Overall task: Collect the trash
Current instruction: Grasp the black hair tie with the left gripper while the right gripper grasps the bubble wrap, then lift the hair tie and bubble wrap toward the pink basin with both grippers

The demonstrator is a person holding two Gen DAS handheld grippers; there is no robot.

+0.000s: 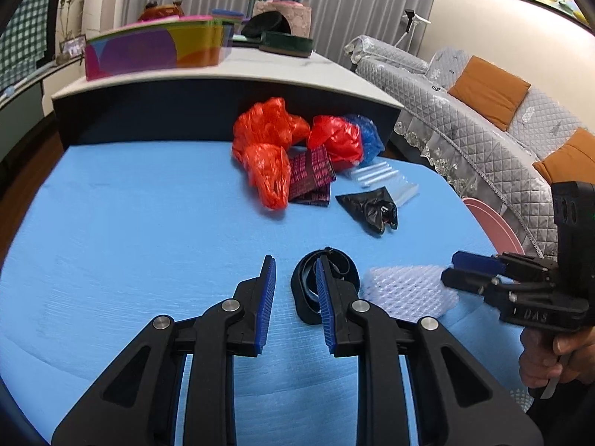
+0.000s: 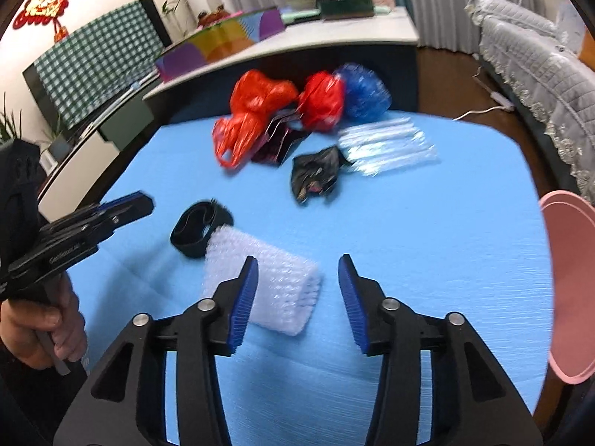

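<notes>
Two grippers hover over our blue table, both with jaws spread and holding nothing. Our left gripper has its right finger over a black coiled band, which lies flat on the table just beside a white foam net sleeve; in the right wrist view the band touches the far end of the sleeve. Our right gripper has its left finger over that sleeve, while its right finger is over bare blue surface. Farther back lies the rest of the trash in a loose cluster: orange-red plastic bags, a red bag touching a blue bag, a dark patterned wrapper, a crumpled black bag and clear plastic packaging. A pink bin shows at the table's right edge. Behind the table stands a white counter with a colourful box.
</notes>
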